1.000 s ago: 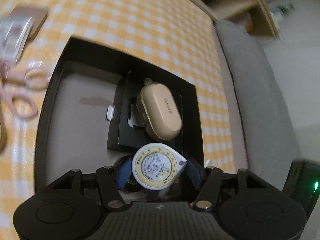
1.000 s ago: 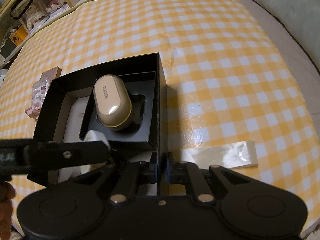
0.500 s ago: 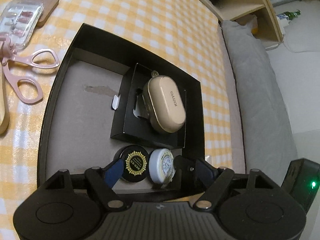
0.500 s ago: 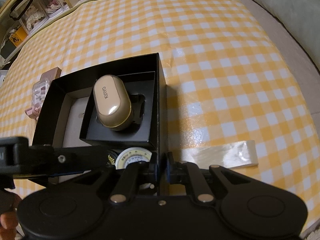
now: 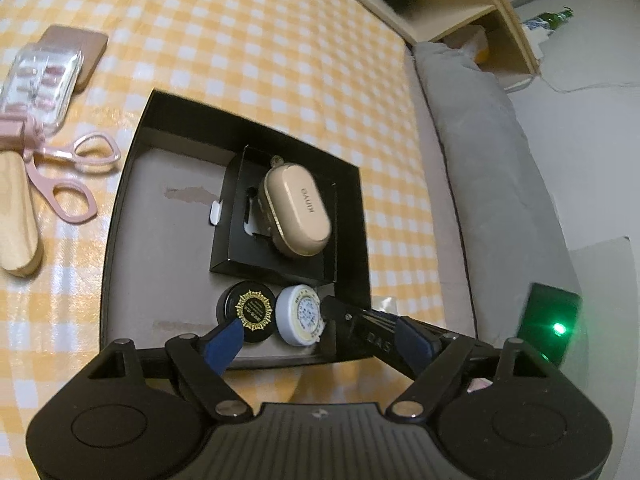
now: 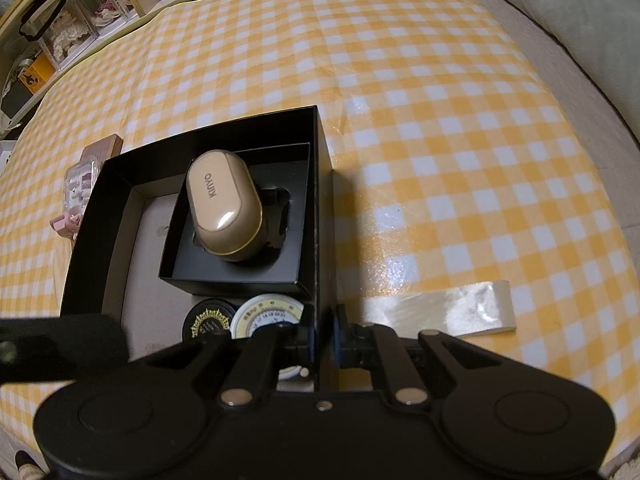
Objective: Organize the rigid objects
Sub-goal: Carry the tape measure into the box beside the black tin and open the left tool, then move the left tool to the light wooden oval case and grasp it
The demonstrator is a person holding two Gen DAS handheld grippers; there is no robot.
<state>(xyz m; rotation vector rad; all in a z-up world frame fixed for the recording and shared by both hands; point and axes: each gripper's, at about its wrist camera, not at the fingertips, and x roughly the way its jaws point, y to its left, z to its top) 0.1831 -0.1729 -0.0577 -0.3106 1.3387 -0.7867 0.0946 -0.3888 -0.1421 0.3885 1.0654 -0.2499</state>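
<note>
A black open box [image 5: 362, 220] lies on the yellow checked tablecloth. Inside it a gold earbud case [image 5: 296, 210] rests in a smaller black tray. In front of the tray a black round tin [image 5: 250, 312] and a white round tape measure [image 5: 300, 314] lie side by side. My left gripper [image 5: 318, 326] hovers above the box's near edge, its jaws opening with nothing between them. My right gripper [image 6: 323, 328] is shut on the box's right wall [image 6: 320, 200]. The right wrist view also holds the earbud case [image 6: 224, 212], tape measure [image 6: 268, 314] and tin [image 6: 208, 322].
Pink scissors [image 5: 68, 184], a clear case of pink items [image 5: 40, 76] and a wooden handle [image 5: 16, 220] lie left of the box. A strip of clear film [image 6: 448, 312] lies to its right. A grey cushion [image 5: 500, 160] runs along the table's right edge.
The left gripper let go of the white tape measure, which now lies in the box beside the black tin. Its jaws spread and it rose and drew back. The right gripper stayed put.
</note>
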